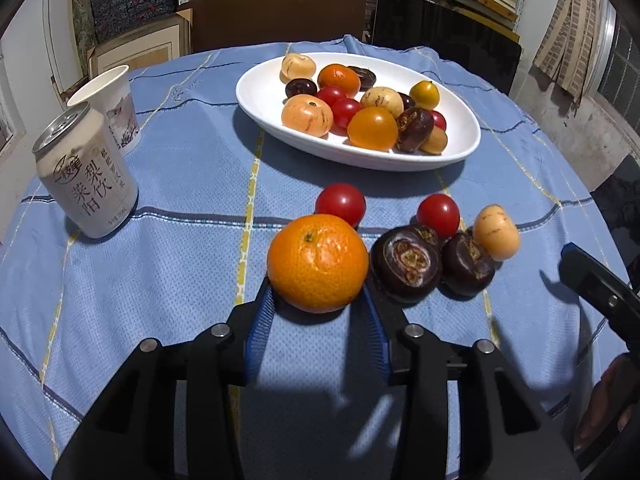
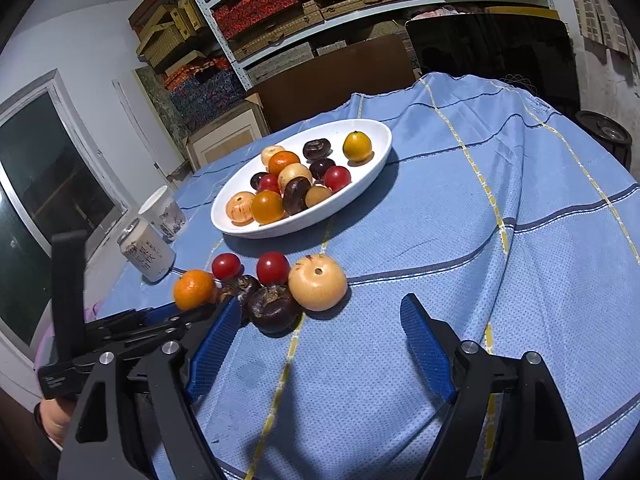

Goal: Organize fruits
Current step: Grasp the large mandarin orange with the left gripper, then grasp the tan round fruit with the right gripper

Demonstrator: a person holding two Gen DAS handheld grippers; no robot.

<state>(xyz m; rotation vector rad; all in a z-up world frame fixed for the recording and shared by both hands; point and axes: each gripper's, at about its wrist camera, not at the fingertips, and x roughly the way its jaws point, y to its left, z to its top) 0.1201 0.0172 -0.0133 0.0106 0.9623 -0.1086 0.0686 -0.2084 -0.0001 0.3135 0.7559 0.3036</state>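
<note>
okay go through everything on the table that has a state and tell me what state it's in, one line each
Left gripper: fingers closed on the orange.
Orange: gripped, on the cloth.
Right gripper: open, empty.
Dish: partly filled with fruit.
Can: upright; whether opened, can't tell.
Cup: upright, open top, contents hidden.
Two tomatoes: loose on the cloth.
Two dark fruits: loose, touching each other.
Tan fruit: loose beside them.

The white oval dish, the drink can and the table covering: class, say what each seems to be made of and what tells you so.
White oval dish: probably glazed ceramic, possibly melamine; smooth, glossy, thick rounded rim.
Drink can: metal, likely aluminium; bare silvery top and rim, matte cream printed wall.
Table covering: woven fabric; dotted weave, sewn stripes, folds at the table's edge.
</note>
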